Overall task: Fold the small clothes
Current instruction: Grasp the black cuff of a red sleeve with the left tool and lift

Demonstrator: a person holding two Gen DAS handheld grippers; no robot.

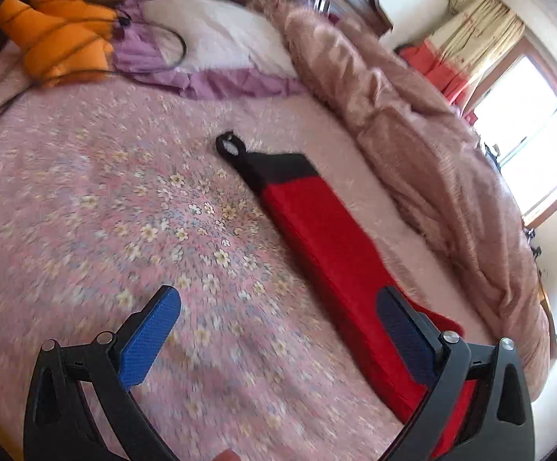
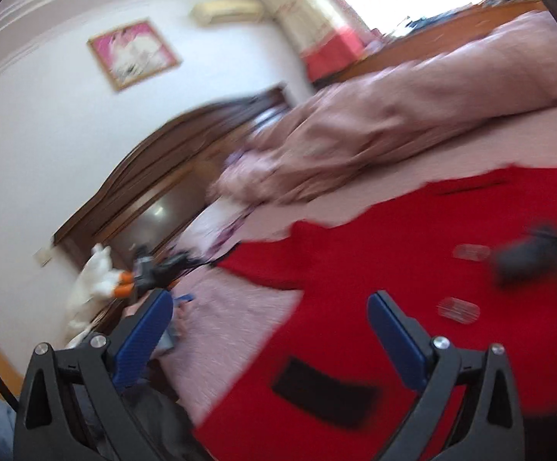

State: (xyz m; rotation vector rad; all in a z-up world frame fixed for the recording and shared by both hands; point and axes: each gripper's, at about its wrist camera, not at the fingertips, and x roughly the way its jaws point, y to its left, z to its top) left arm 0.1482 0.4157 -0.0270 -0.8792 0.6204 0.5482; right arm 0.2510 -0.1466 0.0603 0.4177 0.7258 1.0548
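The left gripper, black-framed with blue textured pads, is being held low over the bed with its fingers spread wide and nothing between them; its right finger is being shown in front of the near end of the long red fabric garment with a black end panel. This garment is being seen lying flat as a narrow strip on the pink floral bedsheet, running from the near right towards the middle of the bed, its black end and a small black loop being the farthest parts. The right gripper, of the same black and blue build, is likewise being held with its fingers spread apart and empty, just above the red cloth, on which a black rectangular patch is being shown near the camera; that view is blurred, so whether the pads are touching the fabric cannot be told. To the right of the garment, a rumpled dusty-pink fluffy blanket is being seen heaped along the bed's right side. Farther off, a purple and white pillow and an orange padded item are being seen lying at the far left of the bed. Beyond these, a dark wooden headboard, a framed pink picture on the white wall and a bright window with pale curtains are being shown.
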